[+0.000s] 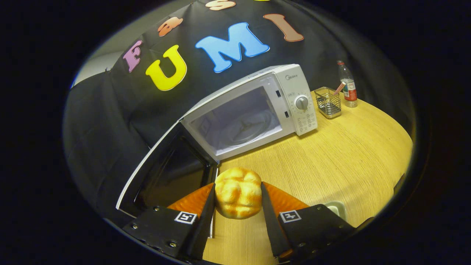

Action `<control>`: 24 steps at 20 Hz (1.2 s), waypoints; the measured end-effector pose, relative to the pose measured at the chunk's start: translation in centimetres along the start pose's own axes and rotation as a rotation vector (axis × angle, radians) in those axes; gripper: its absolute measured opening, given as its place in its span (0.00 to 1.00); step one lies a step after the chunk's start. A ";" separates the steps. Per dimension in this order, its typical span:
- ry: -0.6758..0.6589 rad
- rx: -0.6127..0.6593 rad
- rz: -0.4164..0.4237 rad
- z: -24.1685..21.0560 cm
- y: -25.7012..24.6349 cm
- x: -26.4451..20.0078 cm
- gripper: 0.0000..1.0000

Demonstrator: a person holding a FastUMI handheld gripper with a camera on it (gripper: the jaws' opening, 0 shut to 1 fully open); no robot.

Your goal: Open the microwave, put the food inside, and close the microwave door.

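I'm holding fingers (238,191) clamped on bread roll (238,192) w/ microwave (257,106) door (165,173) open; roll's squishy, could slip or clip door edge going in.

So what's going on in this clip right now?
A hand-held gripper has its jaws closed on a bread roll, carried above the wooden table. Just ahead stands the microwave, its door already swung wide open and the glass turntable inside bare. The roll is not in yet. Beyond, a wire basket and a bottle sit near the table's far edge.
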State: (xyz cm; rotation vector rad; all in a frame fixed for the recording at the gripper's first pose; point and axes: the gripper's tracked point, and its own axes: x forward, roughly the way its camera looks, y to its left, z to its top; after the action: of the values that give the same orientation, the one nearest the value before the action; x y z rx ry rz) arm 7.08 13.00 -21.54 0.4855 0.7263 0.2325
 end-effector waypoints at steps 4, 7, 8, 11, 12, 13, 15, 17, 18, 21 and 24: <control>-0.058 0.071 0.043 2.6 0.8 2.9 0.67; -0.093 0.131 0.060 4.0 0.9 5.2 0.67; -0.098 0.144 0.061 4.3 0.9 5.9 0.67; -0.107 0.162 0.060 4.9 0.5 8.0 0.67; -0.114 0.173 0.060 5.2 0.4 8.6 0.67; -0.125 0.183 0.061 5.4 0.2 9.2 0.67; -0.153 0.205 0.069 6.2 0.3 10.3 0.67; -0.167 0.220 0.068 6.6 0.3 11.6 0.67; -0.169 0.224 0.059 6.7 0.2 12.3 0.67; -0.188 0.250 0.053 7.0 0.0 14.2 0.67; -0.225 0.257 0.042 7.8 -0.3 16.1 0.67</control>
State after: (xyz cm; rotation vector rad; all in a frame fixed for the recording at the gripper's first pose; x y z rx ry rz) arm 24.13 15.98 -25.98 0.7592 0.5275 0.1215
